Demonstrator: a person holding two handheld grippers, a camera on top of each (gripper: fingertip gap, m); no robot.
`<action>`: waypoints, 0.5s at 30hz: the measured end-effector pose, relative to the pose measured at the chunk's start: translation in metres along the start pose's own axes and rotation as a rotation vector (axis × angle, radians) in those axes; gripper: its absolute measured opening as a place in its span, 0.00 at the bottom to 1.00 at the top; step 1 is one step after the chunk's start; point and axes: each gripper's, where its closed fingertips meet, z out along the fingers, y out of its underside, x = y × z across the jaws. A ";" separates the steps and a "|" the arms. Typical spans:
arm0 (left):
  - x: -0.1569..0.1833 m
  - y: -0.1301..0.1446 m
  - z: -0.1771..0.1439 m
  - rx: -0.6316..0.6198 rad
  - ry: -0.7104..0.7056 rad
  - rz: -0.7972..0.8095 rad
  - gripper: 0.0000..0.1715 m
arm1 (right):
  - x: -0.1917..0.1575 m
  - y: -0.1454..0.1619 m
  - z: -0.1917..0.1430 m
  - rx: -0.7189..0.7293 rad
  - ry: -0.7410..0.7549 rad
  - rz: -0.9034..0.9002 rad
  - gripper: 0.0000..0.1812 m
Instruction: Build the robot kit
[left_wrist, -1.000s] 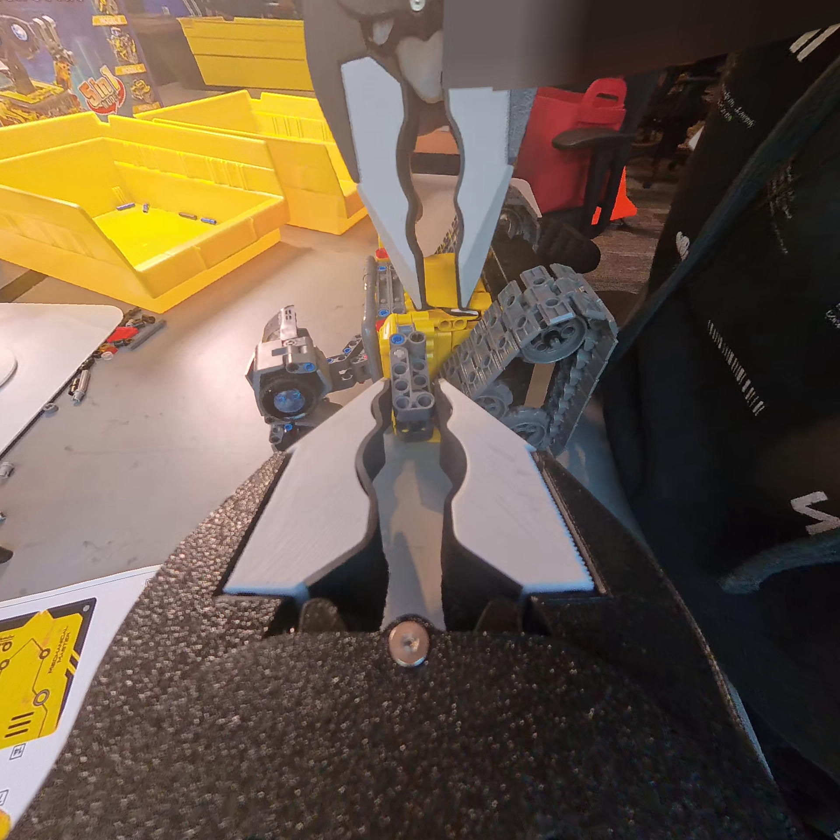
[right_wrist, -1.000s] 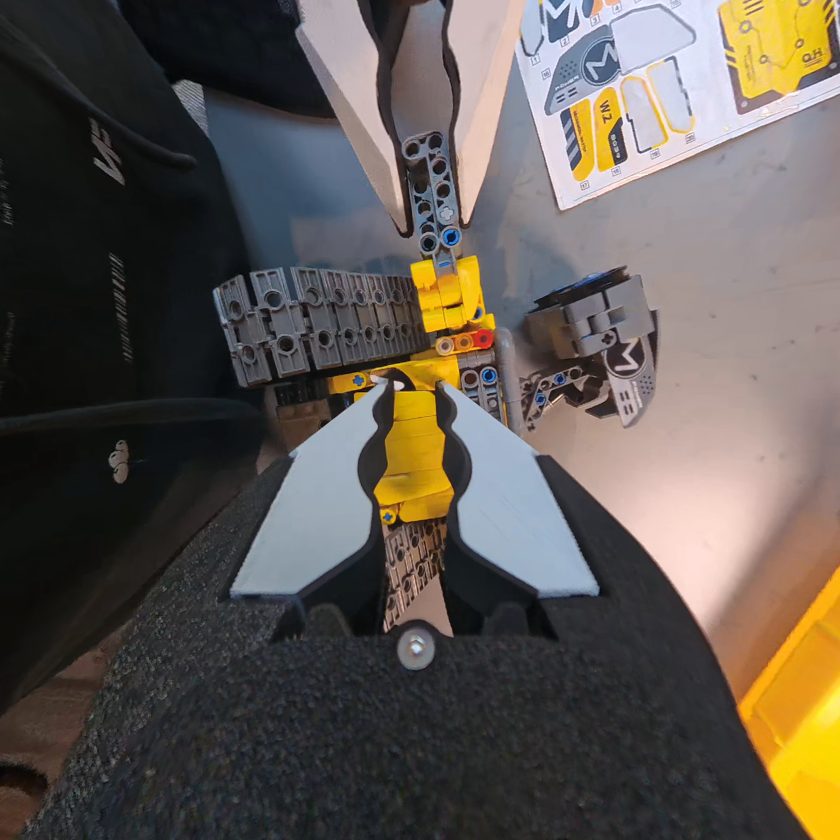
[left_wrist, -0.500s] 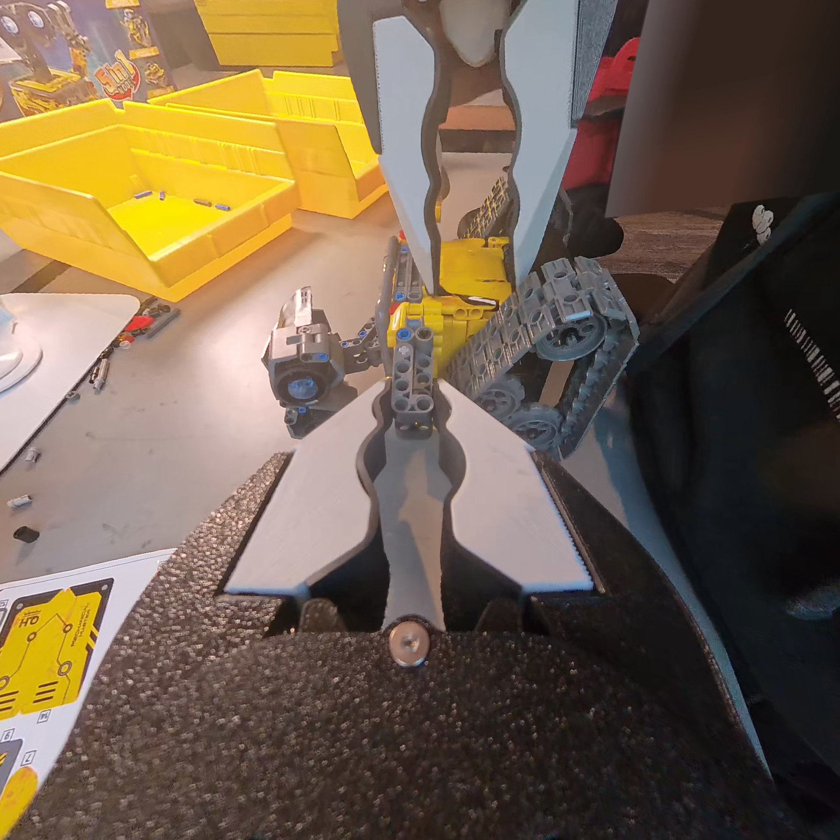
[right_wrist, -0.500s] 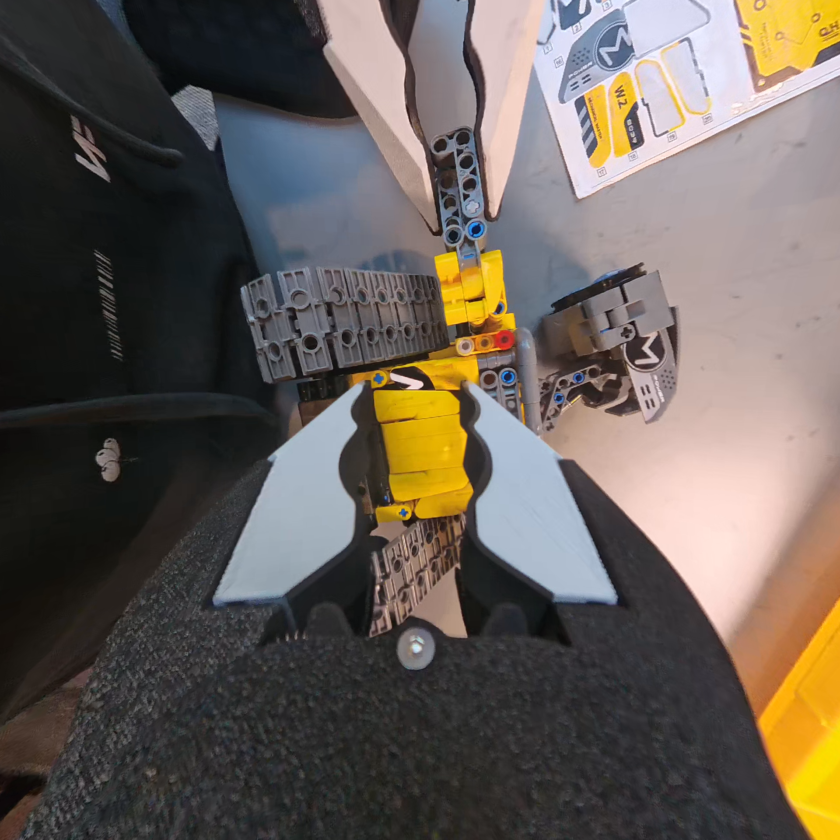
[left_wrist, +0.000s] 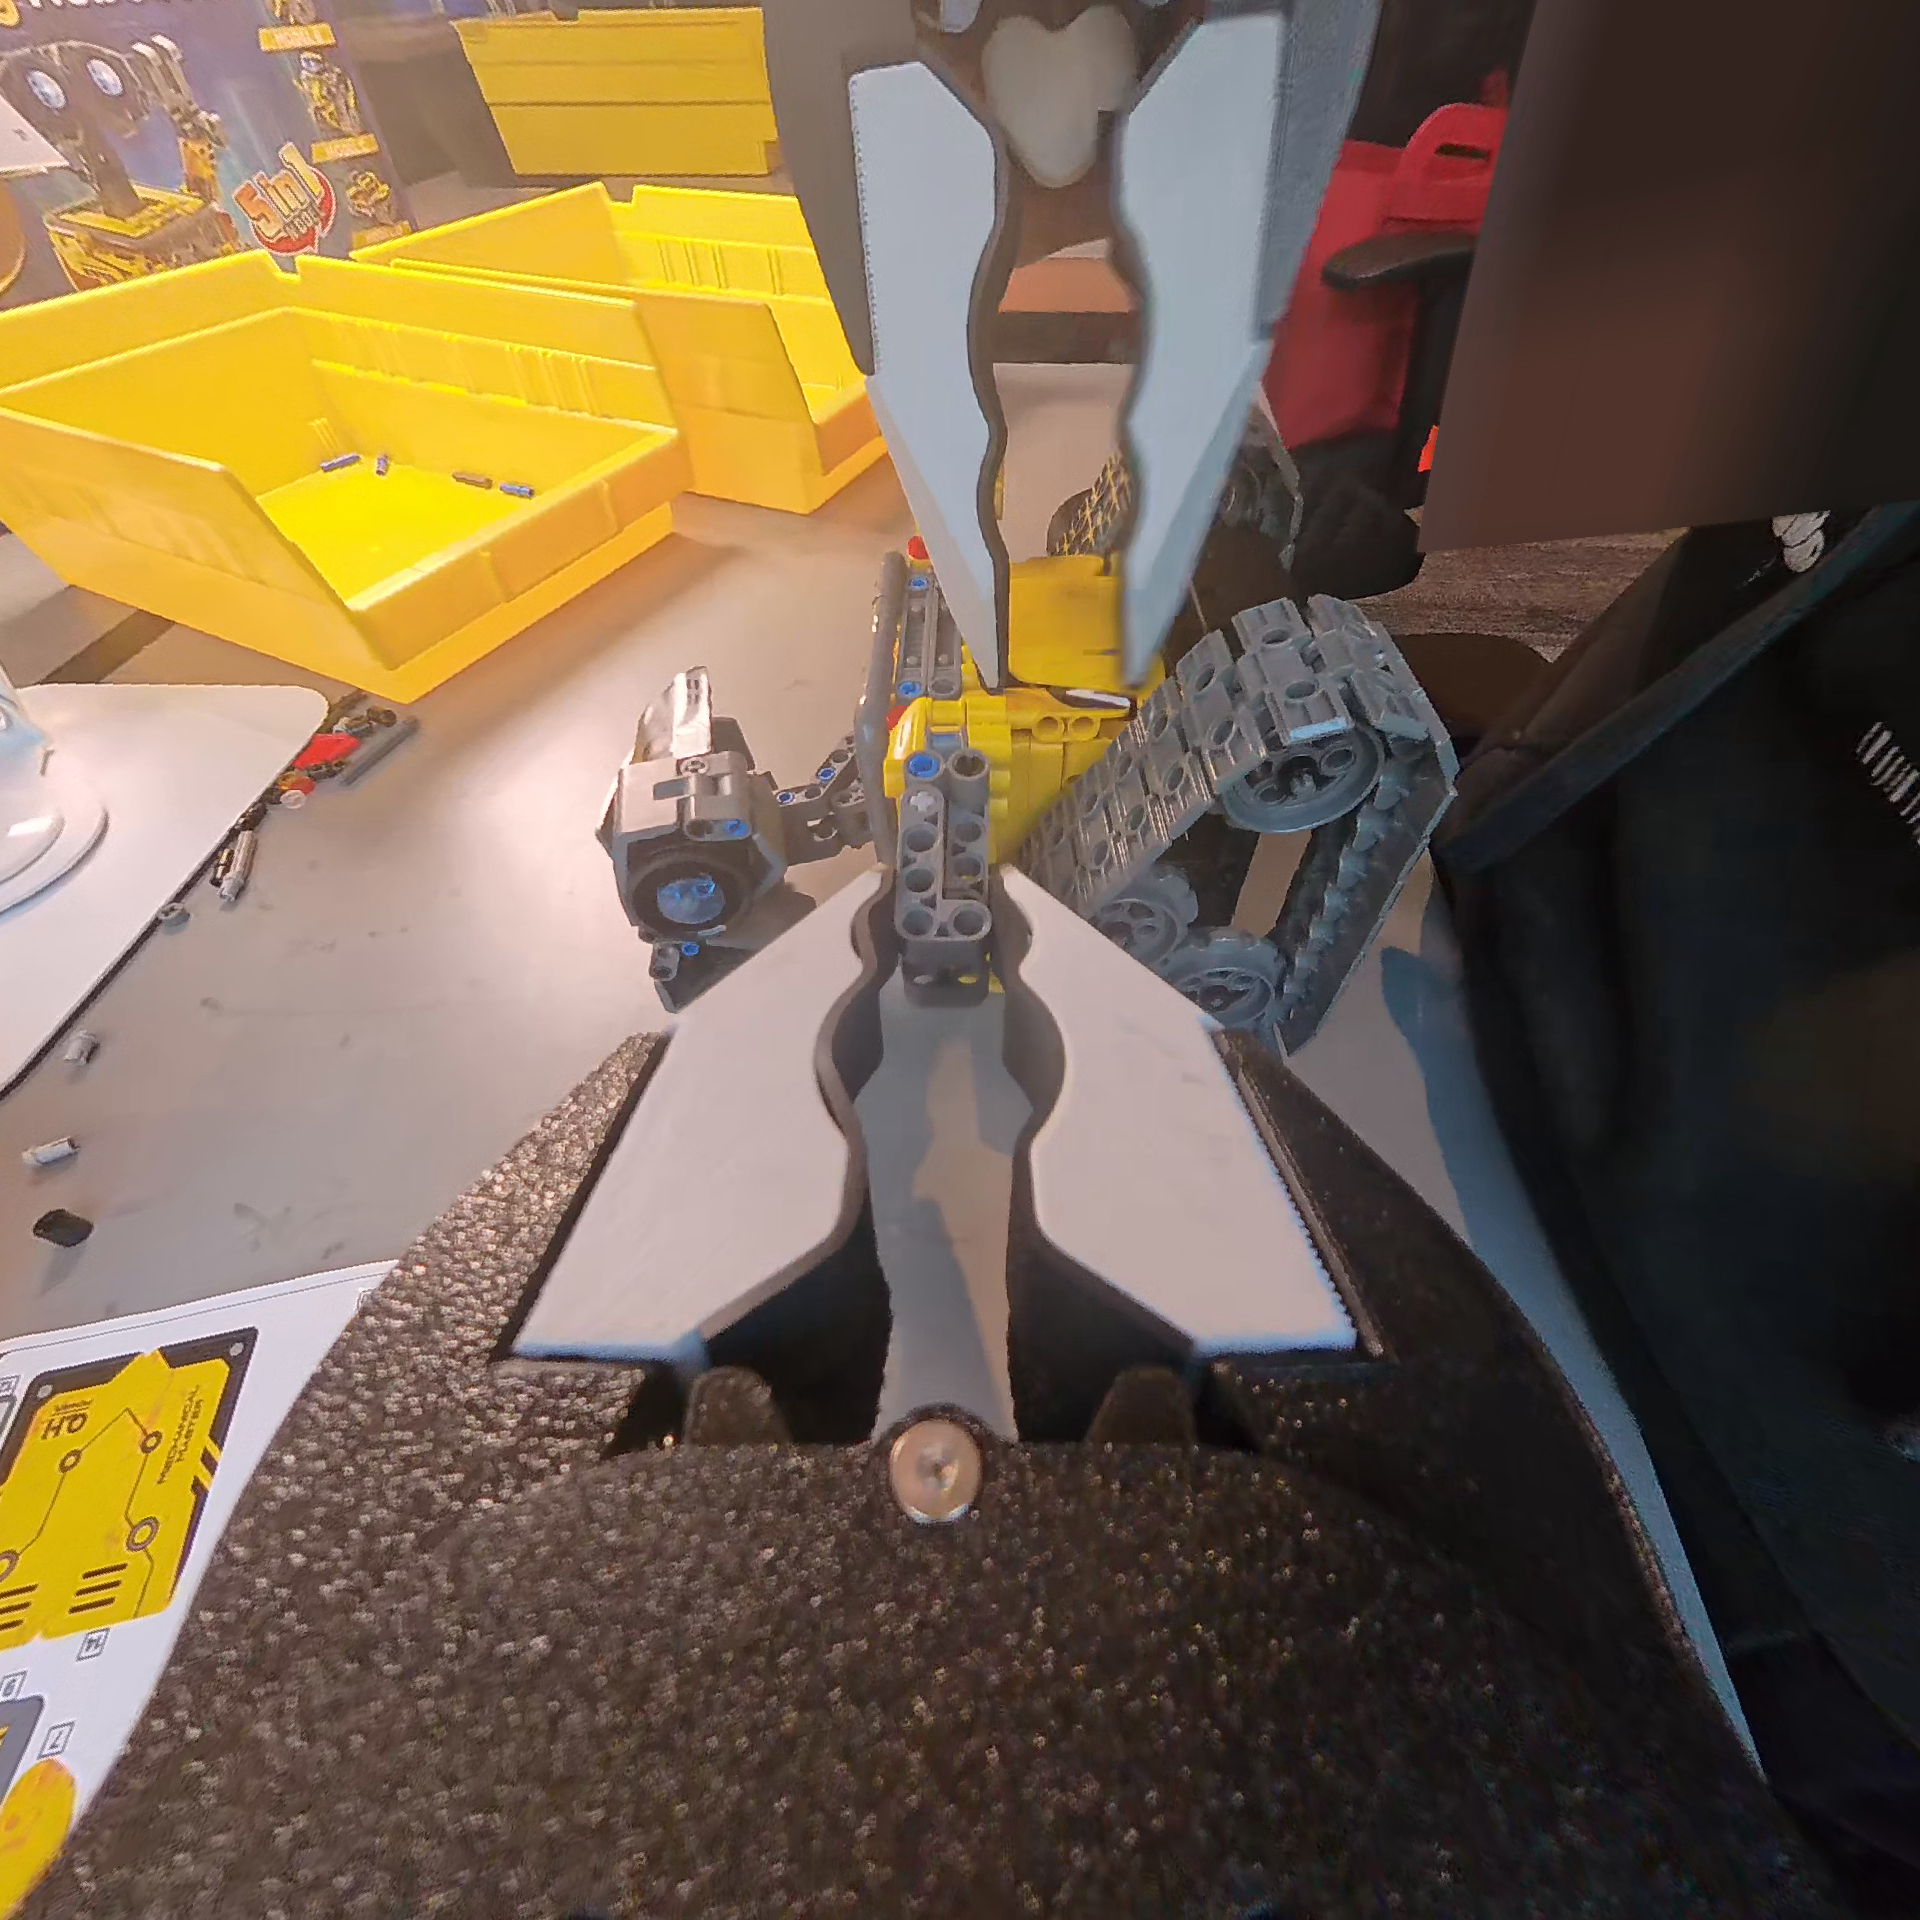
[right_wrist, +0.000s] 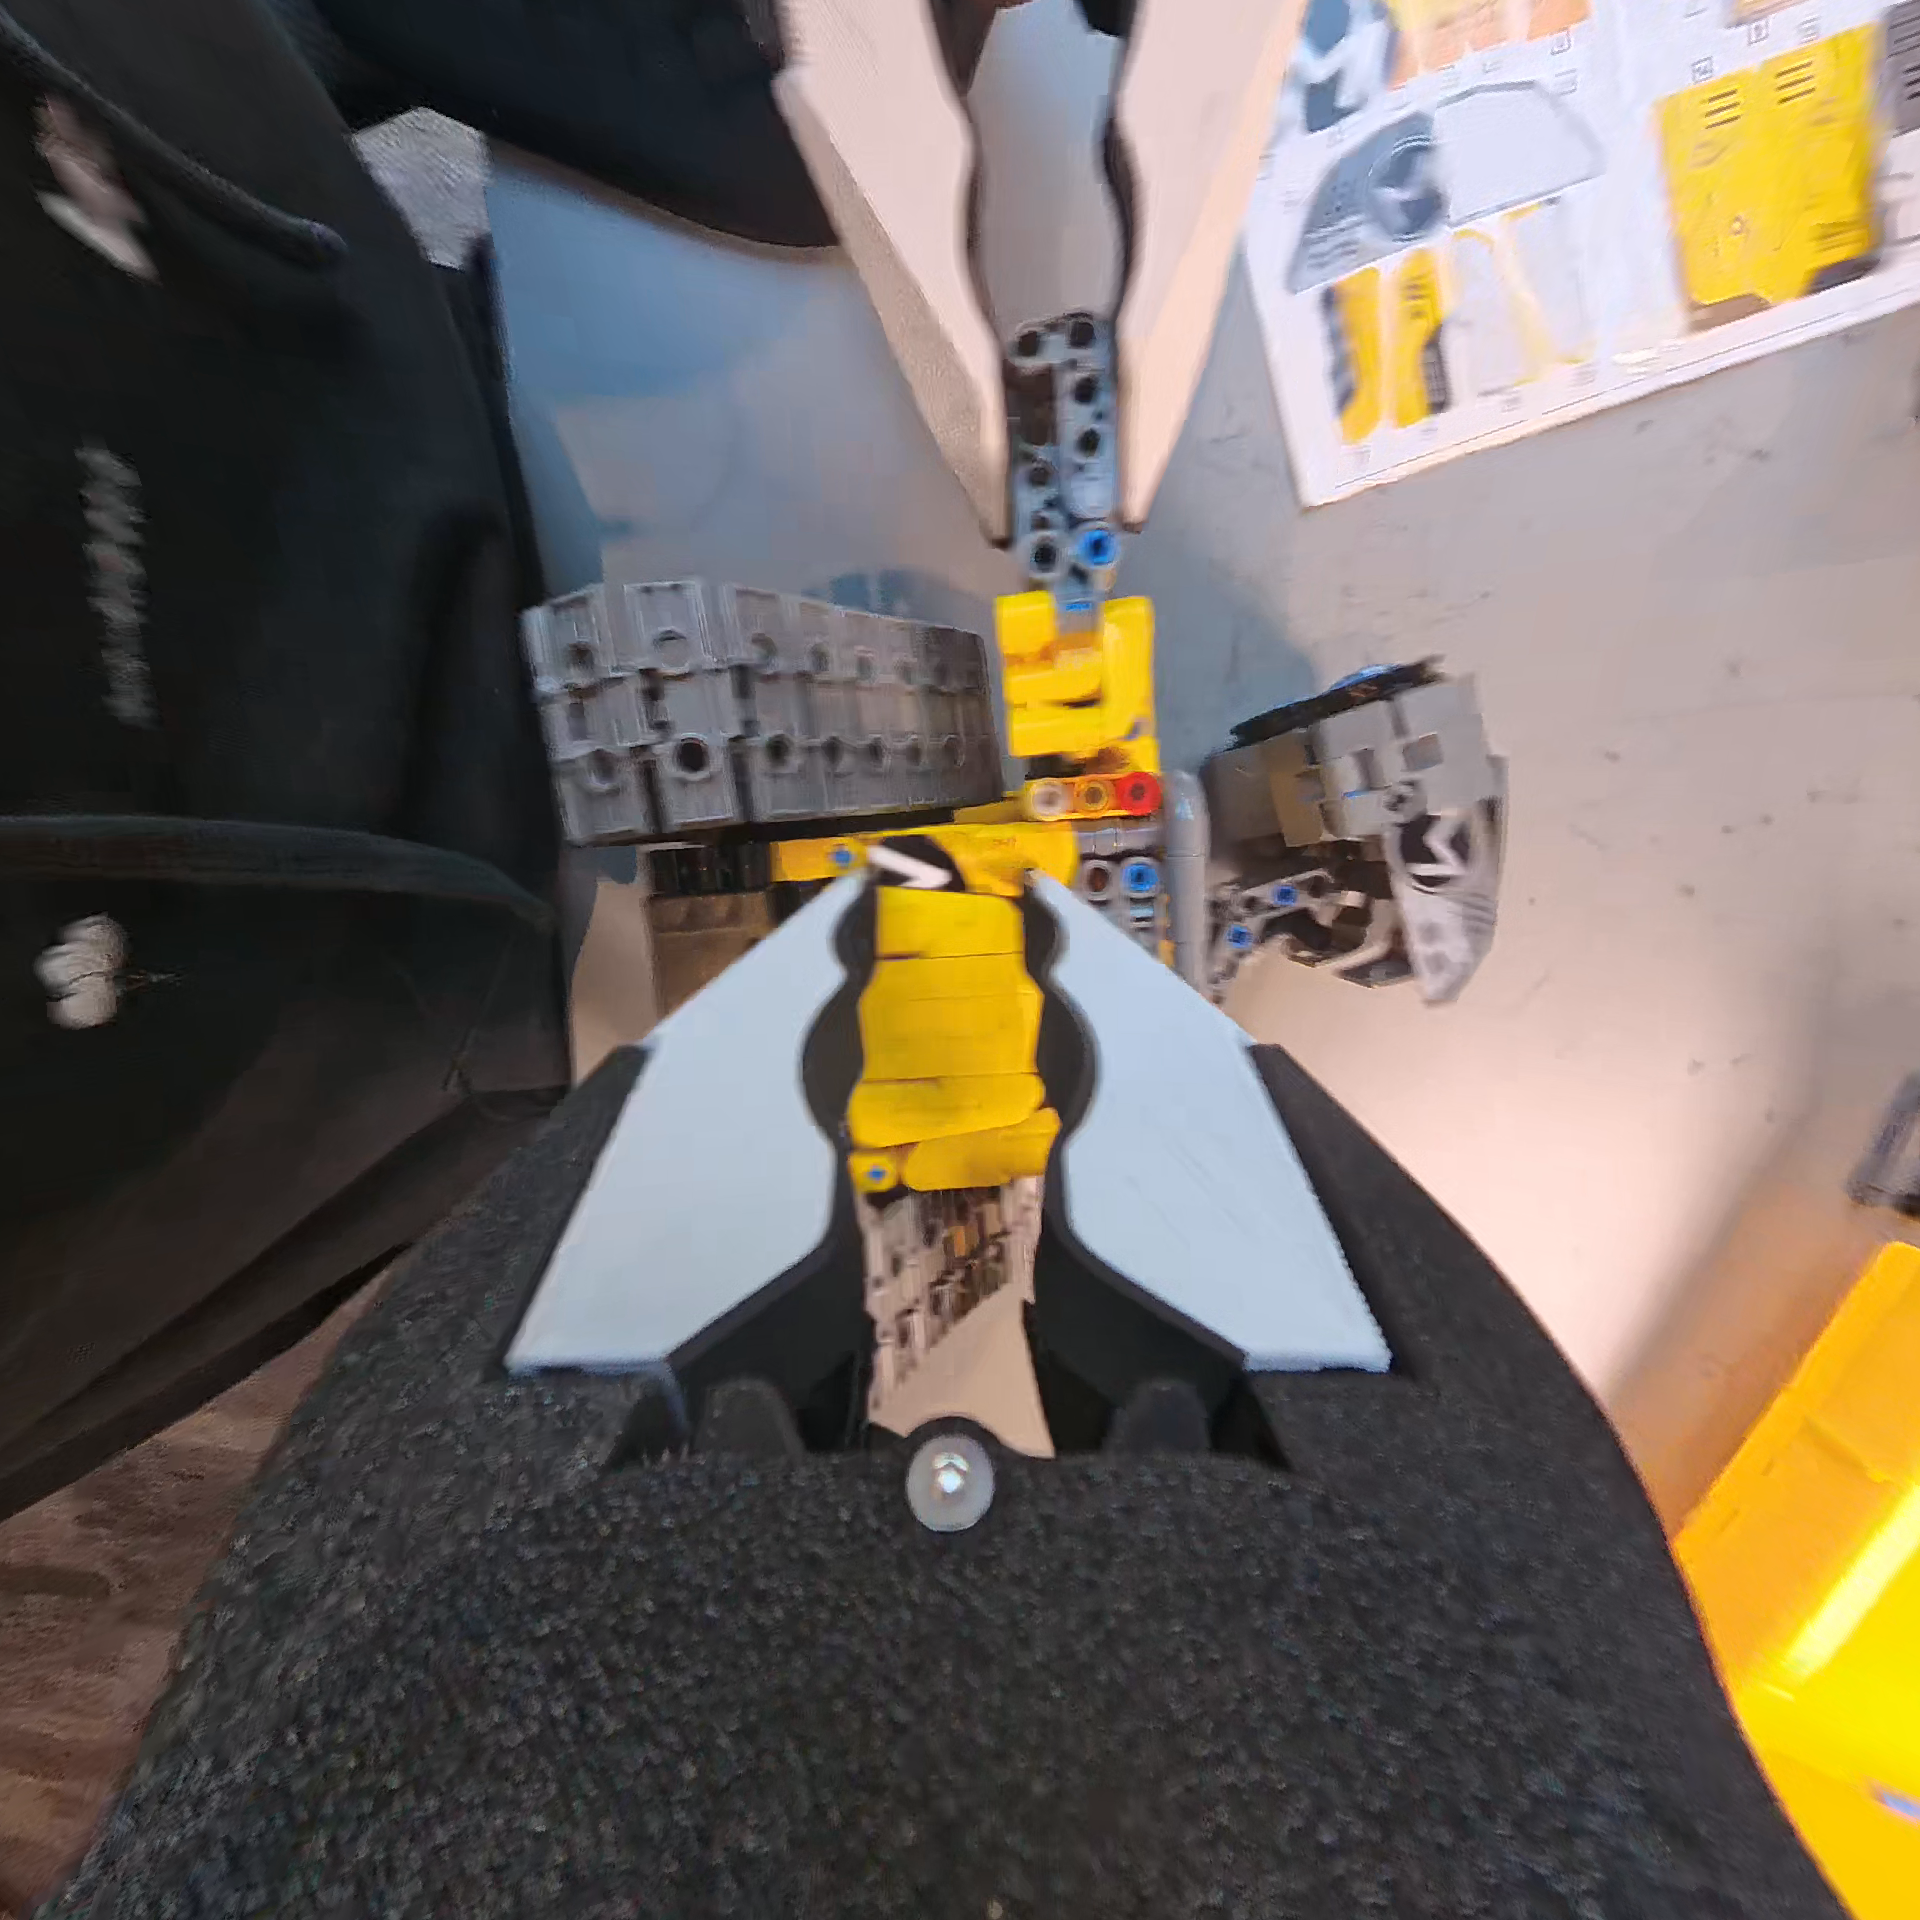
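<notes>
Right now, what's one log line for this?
left tongs: shut on grey beam | right tongs: gripping yellow body | model: on table

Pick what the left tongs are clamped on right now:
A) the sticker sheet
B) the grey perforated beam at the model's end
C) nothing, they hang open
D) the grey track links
B: in the left wrist view the left tongs close on the grey perforated beam, while the right tongs straddle the yellow body.

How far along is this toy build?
Looks assembled: yellow body with one grey track. In hand: left gripper pinches a grey beam at its end; right gripper clamps the body. Left over: loose small parts and a sticker sheet on the table.
</notes>
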 end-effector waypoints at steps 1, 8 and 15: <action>-0.001 0.001 0.000 -0.004 -0.004 0.000 0.09 | -0.004 -0.001 -0.001 0.005 -0.036 0.022 0.21; 0.001 0.000 0.000 0.004 0.002 -0.003 0.09 | 0.007 -0.007 -0.001 0.054 -0.022 -0.010 0.10; 0.002 -0.002 0.000 0.019 0.004 -0.002 0.09 | 0.010 -0.009 0.002 0.097 0.003 -0.055 0.09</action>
